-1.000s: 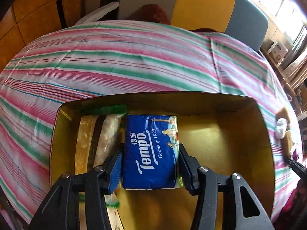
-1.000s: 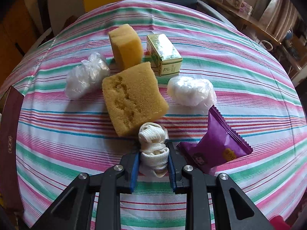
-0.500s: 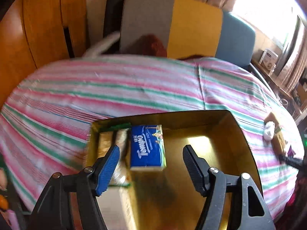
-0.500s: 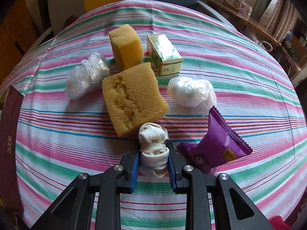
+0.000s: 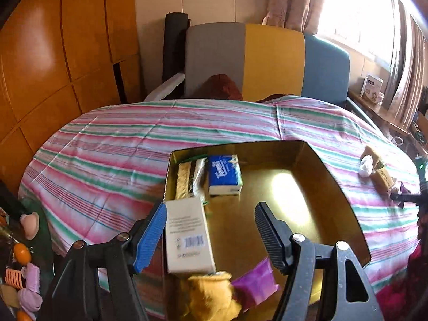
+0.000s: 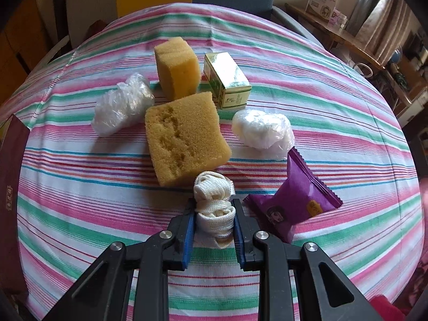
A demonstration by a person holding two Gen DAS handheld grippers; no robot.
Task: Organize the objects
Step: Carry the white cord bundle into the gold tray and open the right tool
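Observation:
In the left wrist view my left gripper (image 5: 211,214) is open and empty, held above the near end of a gold box (image 5: 329,179). The box holds a blue Tempo tissue pack (image 5: 224,178), a gold-wrapped packet (image 5: 187,179), a white carton (image 5: 187,235), a yellow sponge (image 5: 211,297) and a purple packet (image 5: 255,285). In the right wrist view my right gripper (image 6: 214,214) is shut on a white bundle of cloth tape (image 6: 214,203) that rests on the striped tablecloth (image 6: 80,214).
On the cloth lie two yellow sponges (image 6: 184,139), a green-gold carton (image 6: 227,80), two clear plastic bundles (image 6: 120,104), and a purple snack packet (image 6: 297,200). A dark red box lid (image 6: 10,187) sits at the left edge. Chairs (image 5: 267,61) stand behind the table.
My left gripper let go of the Tempo pack, opened, and drew back and up from the box. My right gripper stayed shut on the white bundle without moving.

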